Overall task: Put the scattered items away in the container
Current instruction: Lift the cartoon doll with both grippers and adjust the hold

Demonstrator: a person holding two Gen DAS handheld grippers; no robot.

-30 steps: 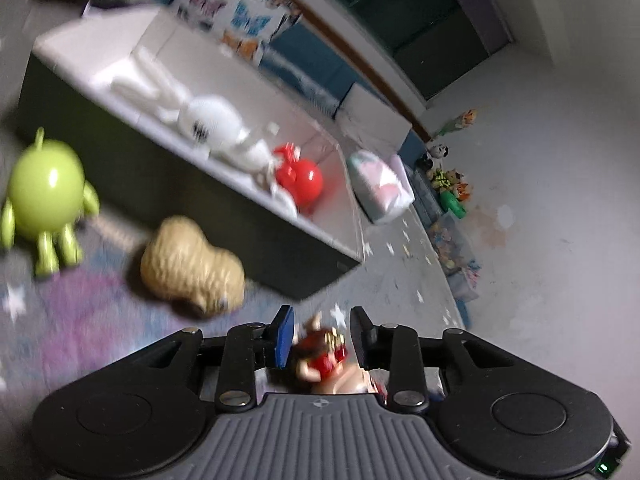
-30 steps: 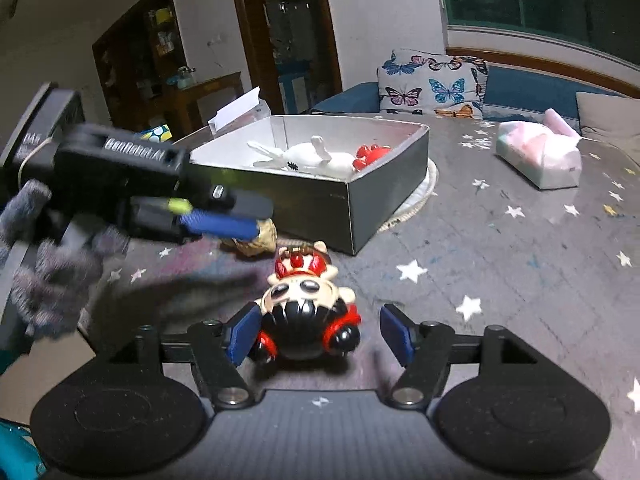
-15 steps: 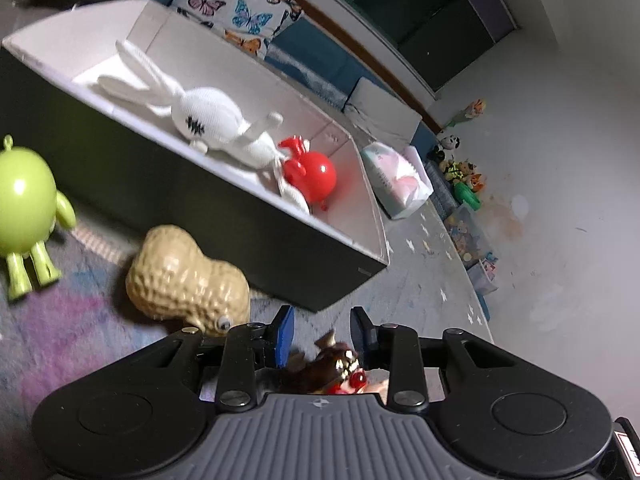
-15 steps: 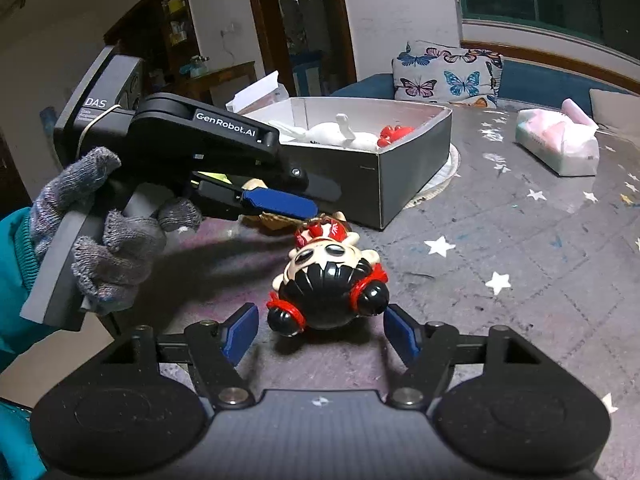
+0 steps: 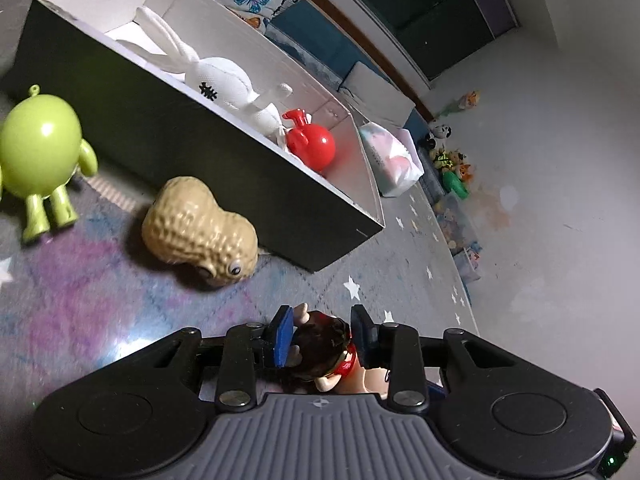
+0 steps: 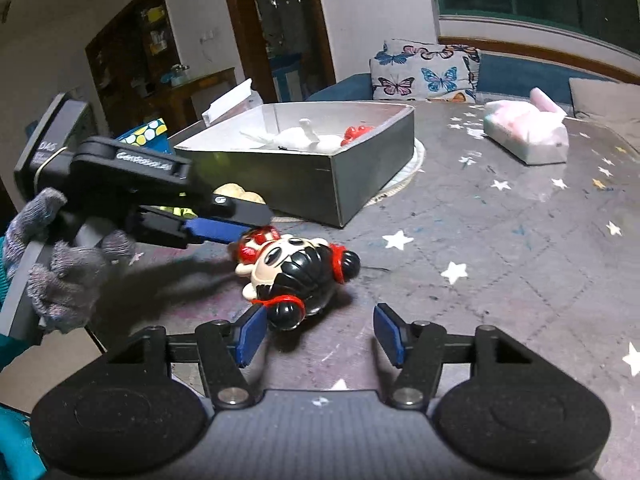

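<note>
A black-haired doll (image 6: 296,268) with red hair bands lies tipped on its side on the star-patterned table. In the left wrist view the doll's head (image 5: 320,344) fills the gap between my left gripper's (image 5: 324,334) pads, but I see no squeeze. From the right wrist view, the left gripper (image 6: 252,224) reaches the doll's red headpiece from the left. My right gripper (image 6: 320,334) is closing. Its left pad is beside the doll's lower bun and its right pad is well clear. The grey box (image 6: 280,176) stands behind and holds a white rabbit (image 5: 224,80) and a red toy (image 5: 314,148).
A tan peanut toy (image 5: 200,228) lies against the box's (image 5: 200,152) dark side, with a green figure (image 5: 38,152) to its left. A pink tissue pack (image 6: 524,136) sits at the far right. A grey-gloved hand (image 6: 68,280) holds the left gripper.
The doll has tipped from upright onto its side. The left gripper came down and in to the doll's headpiece. The right gripper's jaws have narrowed.
</note>
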